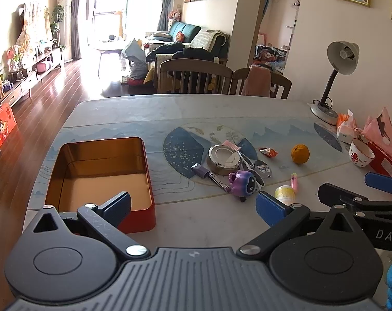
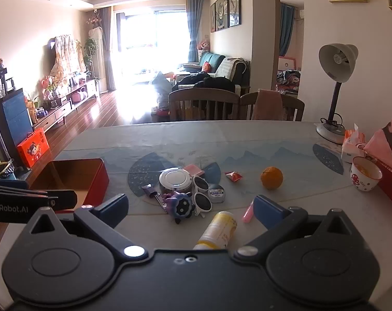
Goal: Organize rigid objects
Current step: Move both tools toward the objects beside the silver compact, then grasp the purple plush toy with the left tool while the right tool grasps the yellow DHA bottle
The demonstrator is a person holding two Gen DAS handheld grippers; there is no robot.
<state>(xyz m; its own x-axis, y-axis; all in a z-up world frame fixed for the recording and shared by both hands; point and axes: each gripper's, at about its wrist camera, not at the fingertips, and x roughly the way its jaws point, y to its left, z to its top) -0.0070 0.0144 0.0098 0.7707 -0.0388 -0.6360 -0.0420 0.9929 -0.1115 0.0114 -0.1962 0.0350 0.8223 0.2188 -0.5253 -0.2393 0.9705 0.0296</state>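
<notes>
Red tin (image 1: 100,178) open-topped on pale blue-patterned table (image 1: 196,111), just ahead of left gripper (image 1: 193,204) fingers, both grippers spread wide and empty, bottle (image 2: 219,230) between right gripper (image 2: 192,208) fingers, toy (image 2: 181,204), sunglasses (image 2: 202,194), jar (image 2: 175,180) just beyond, orange (image 2: 271,177) and lamp (image 2: 335,88) farther right, sunlit living room behind.

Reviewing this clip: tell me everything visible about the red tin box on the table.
The tin box is a rectangular, lidless container with rounded corners, red outside and shiny gold inside, metal by its look. It sits upright and empty on the table near its left edge, left of the clutter pile. Nothing lies in it or visibly touches it. The open left gripper hangs just before its near corner, without gripping it.
</notes>
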